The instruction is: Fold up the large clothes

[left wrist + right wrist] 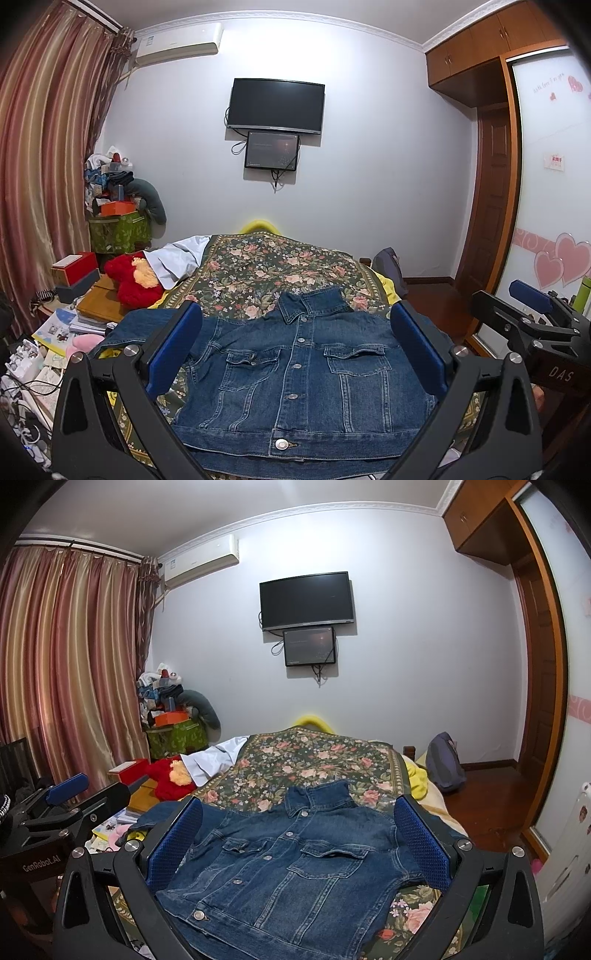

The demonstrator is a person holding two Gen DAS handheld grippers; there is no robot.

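Note:
A blue denim jacket (295,373) lies buttoned and face up on the floral bedspread (269,269), collar pointing away from me, one sleeve spread to the left. My left gripper (295,354) is open, held above the jacket's lower half, holding nothing. My right gripper (299,845) is open and empty, also above the jacket (291,864). The right gripper shows at the right edge of the left wrist view (532,314); the left gripper shows at the left edge of the right wrist view (62,794).
A red plush toy (129,280) and a white garment (173,258) lie at the bed's left. Boxes, books and cables (48,339) crowd the floor to the left. A grey backpack (443,764) sits to the right of the bed near the wardrobe (546,221).

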